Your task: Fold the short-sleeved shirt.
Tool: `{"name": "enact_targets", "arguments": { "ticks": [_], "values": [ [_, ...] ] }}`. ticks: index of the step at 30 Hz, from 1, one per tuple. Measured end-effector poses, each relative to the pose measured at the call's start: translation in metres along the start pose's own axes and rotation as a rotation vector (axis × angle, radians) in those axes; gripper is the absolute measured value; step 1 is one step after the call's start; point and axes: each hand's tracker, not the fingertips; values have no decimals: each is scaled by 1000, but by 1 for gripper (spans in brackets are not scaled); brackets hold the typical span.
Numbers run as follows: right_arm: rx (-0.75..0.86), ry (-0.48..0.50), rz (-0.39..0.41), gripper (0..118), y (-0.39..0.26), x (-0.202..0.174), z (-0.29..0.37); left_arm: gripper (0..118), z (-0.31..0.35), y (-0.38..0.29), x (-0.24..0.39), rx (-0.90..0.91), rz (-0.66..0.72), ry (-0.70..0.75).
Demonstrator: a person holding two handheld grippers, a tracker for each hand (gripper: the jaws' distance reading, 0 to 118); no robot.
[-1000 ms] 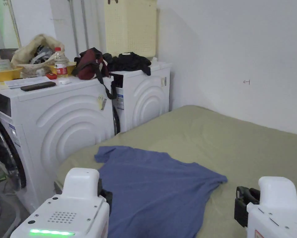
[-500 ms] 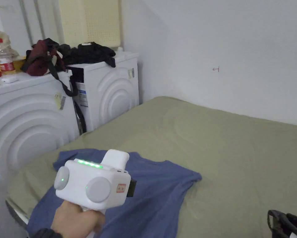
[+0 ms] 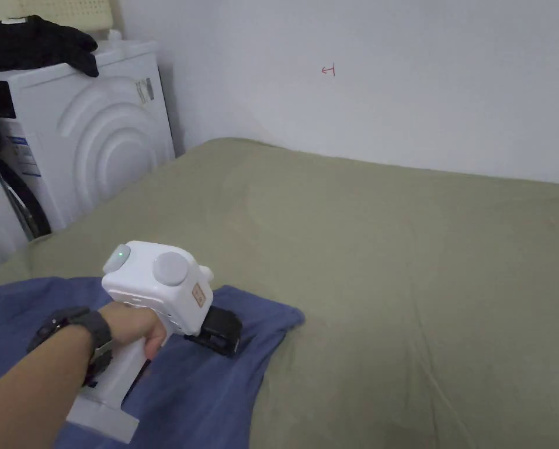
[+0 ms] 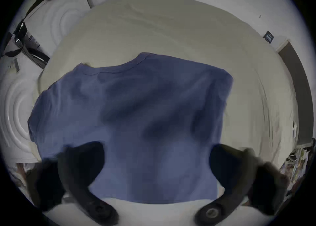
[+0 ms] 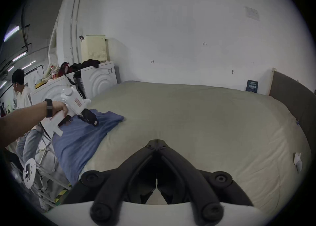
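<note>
A blue short-sleeved shirt [image 3: 214, 397] lies spread flat at the near left of the olive bed [image 3: 389, 263]. A hand holds my left gripper [image 3: 219, 333] just above the shirt, near its far right corner. In the left gripper view the shirt [image 4: 136, 110] is under my left gripper [image 4: 155, 154], whose jaws stand wide apart with nothing between them. My right gripper [image 5: 156, 141] hovers over bare bed to the right of the shirt [image 5: 82, 135], its jaws closed on nothing. The right gripper view also has the left gripper [image 5: 90, 118] over the shirt.
White washing machines [image 3: 97, 134] stand left of the bed, with dark clothes [image 3: 33, 41] on top. A white wall runs behind. A dark headboard [image 5: 294, 103] bounds the bed's right end. A person [image 5: 20, 89] stands far left. A small white object [image 5: 297, 161] lies at the bed's right.
The head camera has swung right. My left gripper has gone from the near edge forward over the shirt toward its right corner. The shirt has not moved.
</note>
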Motion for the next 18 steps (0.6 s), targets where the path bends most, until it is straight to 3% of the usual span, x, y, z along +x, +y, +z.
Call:
{"name": "enact_targets", "arguments": {
  "ticks": [3, 4, 7, 9, 11, 12, 13, 14, 18],
  "values": [
    [-25, 46, -48, 2, -7, 5, -10, 116, -19, -1, -11, 19, 97, -71],
    [-33, 58, -61, 2, -10, 5, -13, 116, -20, -5, 19, 3, 104, -72],
    [-59, 61, -57, 2, -18, 4, -20, 115, -35, -16, 38, -33, 115, -54],
    [-75, 51, -38, 2, -22, 1, -21, 108, -54, -10, 5, 36, 92, -20],
    [-77, 54, -29, 2, -24, -1, -18, 56, -45, -11, 2, 90, 113, -21],
    [-77, 53, -28, 2, -25, -1, -16, 15, -29, -13, 7, 135, 99, 3],
    [-76, 52, -28, 2, -25, -1, -15, 1, -24, -14, 6, 149, 87, 32],
    [-75, 51, -29, 2, -26, -1, -13, 1, -22, -16, 5, 159, 55, 78],
    [-74, 52, -57, 2, -26, 4, -5, 1, 4, -28, 31, 181, 49, 33]
  ]
}}
